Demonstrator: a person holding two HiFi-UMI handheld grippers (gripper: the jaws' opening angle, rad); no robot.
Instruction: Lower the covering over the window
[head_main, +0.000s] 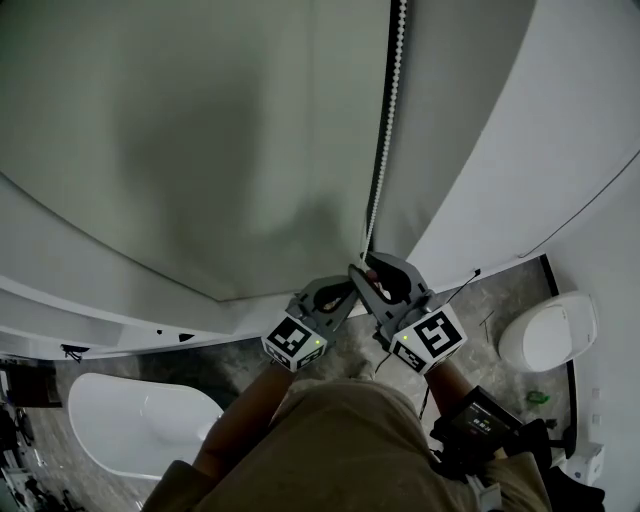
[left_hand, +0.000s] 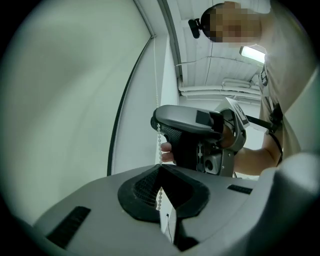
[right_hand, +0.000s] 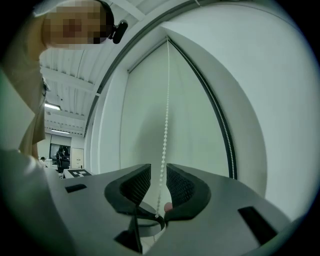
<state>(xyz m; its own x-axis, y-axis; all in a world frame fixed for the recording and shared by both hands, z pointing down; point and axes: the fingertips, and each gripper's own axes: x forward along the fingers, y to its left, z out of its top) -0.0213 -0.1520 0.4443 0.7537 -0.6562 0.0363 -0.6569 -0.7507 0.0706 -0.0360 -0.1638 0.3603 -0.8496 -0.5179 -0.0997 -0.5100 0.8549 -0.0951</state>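
The step in hand is a hand-over-hand pull on the bead chain (head_main: 386, 130) that drives the roller blind (head_main: 200, 130). The blind's pale fabric hangs straight ahead of both grippers. The chain drops beside the fabric's edge and passes through both sets of jaws.

The left gripper (left_hand: 159, 169) is clamped fully onto the chain (left_hand: 159, 142), and its ribbed pads meet on the beads. This gripper acts as the anchor for the pull.

The right gripper (right_hand: 158, 184) sits just above the left one on the same strand. Its jaws are about half apart. The chain (right_hand: 165, 130) runs through the gap between its 2 pads without being pinched, so this gripper grips nothing.

In the head view the left gripper (head_main: 349, 288) and right gripper (head_main: 368, 268) lie close together, almost touching, with the chain rising from their tips.

In my judgement the right gripper is placed for a fresh grip higher up the strand. The next move calls for it to close squarely on the beads with the strand centred between the pads, because a loose bite would slip. The left could then let go and the right could draw down.

These views do not show how far the blind has been lowered.
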